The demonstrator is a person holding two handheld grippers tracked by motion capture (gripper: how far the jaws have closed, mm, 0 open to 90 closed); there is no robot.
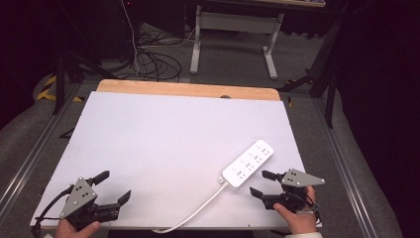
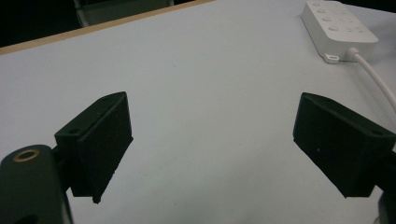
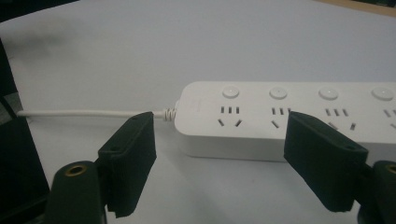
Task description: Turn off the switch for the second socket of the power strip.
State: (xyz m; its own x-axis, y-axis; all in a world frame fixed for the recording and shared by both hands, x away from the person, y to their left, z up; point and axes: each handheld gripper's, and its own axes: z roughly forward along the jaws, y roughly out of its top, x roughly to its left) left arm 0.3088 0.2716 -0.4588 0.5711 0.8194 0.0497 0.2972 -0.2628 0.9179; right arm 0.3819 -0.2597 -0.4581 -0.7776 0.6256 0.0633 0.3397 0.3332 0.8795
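A white power strip [image 1: 248, 163] with several sockets and round buttons lies slanted on the white table top [image 1: 163, 139], right of centre. Its white cable [image 1: 195, 211] runs toward the table's front edge. My right gripper [image 1: 262, 182] sits low just in front of the strip's cable end, jaws open and nothing between them. In the right gripper view the strip [image 3: 289, 116] lies just beyond the open jaws, cable [image 3: 88, 112] leading left. My left gripper [image 1: 113, 185] rests open at the front left corner, jaws apart over bare table; the strip [image 2: 337, 28] shows far off.
A wooden strip [image 1: 188, 89] edges the table's far side. Beyond it stand a white desk frame [image 1: 233, 37] and loose cables [image 1: 153, 62] on the floor. Metal rails [image 1: 346, 163] run along both sides of the table.
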